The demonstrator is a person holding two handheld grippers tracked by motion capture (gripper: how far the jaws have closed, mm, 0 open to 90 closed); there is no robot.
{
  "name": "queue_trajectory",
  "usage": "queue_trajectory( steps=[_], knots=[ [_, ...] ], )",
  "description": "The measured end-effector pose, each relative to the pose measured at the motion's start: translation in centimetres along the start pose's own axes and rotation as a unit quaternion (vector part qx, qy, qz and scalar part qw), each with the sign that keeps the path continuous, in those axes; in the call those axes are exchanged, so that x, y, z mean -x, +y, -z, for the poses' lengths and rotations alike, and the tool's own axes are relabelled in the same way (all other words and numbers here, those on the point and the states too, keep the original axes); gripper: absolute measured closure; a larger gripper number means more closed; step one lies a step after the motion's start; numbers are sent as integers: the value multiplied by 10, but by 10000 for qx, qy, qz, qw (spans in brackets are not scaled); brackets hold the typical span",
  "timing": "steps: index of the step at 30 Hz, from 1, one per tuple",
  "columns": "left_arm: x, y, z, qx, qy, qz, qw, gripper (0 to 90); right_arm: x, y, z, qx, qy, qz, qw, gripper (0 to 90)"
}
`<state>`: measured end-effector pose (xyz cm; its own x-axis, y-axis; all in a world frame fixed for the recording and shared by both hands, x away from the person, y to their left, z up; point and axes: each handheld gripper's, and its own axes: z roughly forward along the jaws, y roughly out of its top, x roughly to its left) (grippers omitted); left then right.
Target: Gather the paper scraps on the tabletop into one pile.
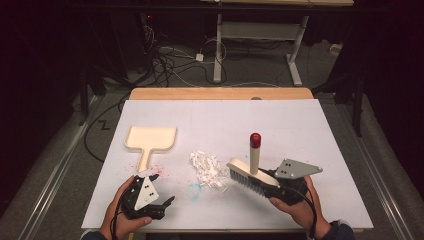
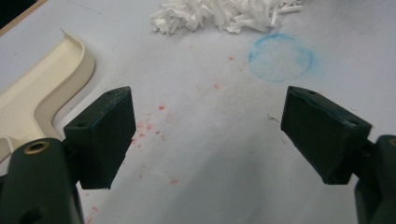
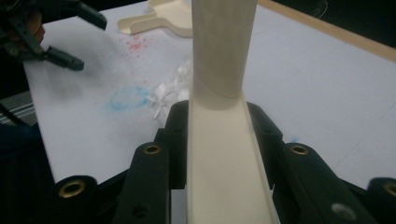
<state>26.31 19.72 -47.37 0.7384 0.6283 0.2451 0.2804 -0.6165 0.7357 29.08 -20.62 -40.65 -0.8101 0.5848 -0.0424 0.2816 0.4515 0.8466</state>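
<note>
A cream hand brush [image 1: 247, 172] with a red-tipped handle is clamped in my right gripper [image 1: 272, 183], which is shut on its back and holds it tilted just right of a pile of white paper shreds [image 1: 207, 167]. In the right gripper view the brush [image 3: 224, 46] runs up between the jaws of my right gripper [image 3: 219, 121]. A cream dustpan [image 1: 150, 137] lies flat at the left, handle toward me. My left gripper [image 1: 164, 188] rests near the front edge below that handle, open with nothing in it. In the left gripper view my left gripper [image 2: 205, 135] faces bare table, the dustpan [image 2: 42, 93] to its left and the shreds [image 2: 224, 14] ahead.
The white table cover [image 1: 300, 125] carries a faint blue ring [image 2: 280, 58] and red specks [image 2: 149, 126] near the front. A wooden edge [image 1: 220, 93] runs along the far side. Cables and a desk frame [image 1: 260, 35] stand on the floor beyond.
</note>
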Motion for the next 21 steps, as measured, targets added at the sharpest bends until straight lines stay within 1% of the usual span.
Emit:
queue_trajectory(
  steps=[2,4,5,7,8,9,10,11,12,13,16,18,19,21],
  knots=[
    [0,0,0,5,-12,-1,10000,170,-3,-7,2,-96,160,46,9998,678],
    [0,0,0,11,-30,-8,10000,170,-8,-13,0,-204,320,69,9993,678],
    [-1,0,0,21,-41,-4,10000,171,-12,-15,-3,-286,369,85,9989,678],
    [-1,0,0,60,-49,10,10000,170,-16,-17,-11,-291,407,200,9985,679],
    [-1,0,0,61,-41,12,10000,170,-18,-16,-15,-282,431,202,9985,679],
    [-1,0,0,56,-41,8,10000,170,-19,-14,-19,-253,371,256,9987,679],
    [-1,0,0,49,-48,0,10000,170,-21,-12,-25,-220,294,233,9991,679],
    [-1,0,0,45,-51,-4,10000,170,-21,-8,-33,-222,303,298,9989,680],
    [-1,0,-1,43,-57,-13,10000,170,-22,-6,-38,-198,259,287,9991,679],
    [-1,0,-1,40,-61,-23,10000,170,-23,-4,-45,-182,198,328,9991,680],
    [-1,1,-2,41,-77,-34,10000,170,-23,2,-62,-156,157,340,9992,680],
    [-1,0,-2,21,-75,-37,10000,170,-21,8,-69,-53,143,238,9996,679],
    [-1,0,-3,22,-78,-30,10000,170,-19,11,-70,16,92,244,9997,679],
    [-2,-1,-3,26,-75,-14,10000,170,-17,16,-70,190,65,194,9996,679]
  ],
)
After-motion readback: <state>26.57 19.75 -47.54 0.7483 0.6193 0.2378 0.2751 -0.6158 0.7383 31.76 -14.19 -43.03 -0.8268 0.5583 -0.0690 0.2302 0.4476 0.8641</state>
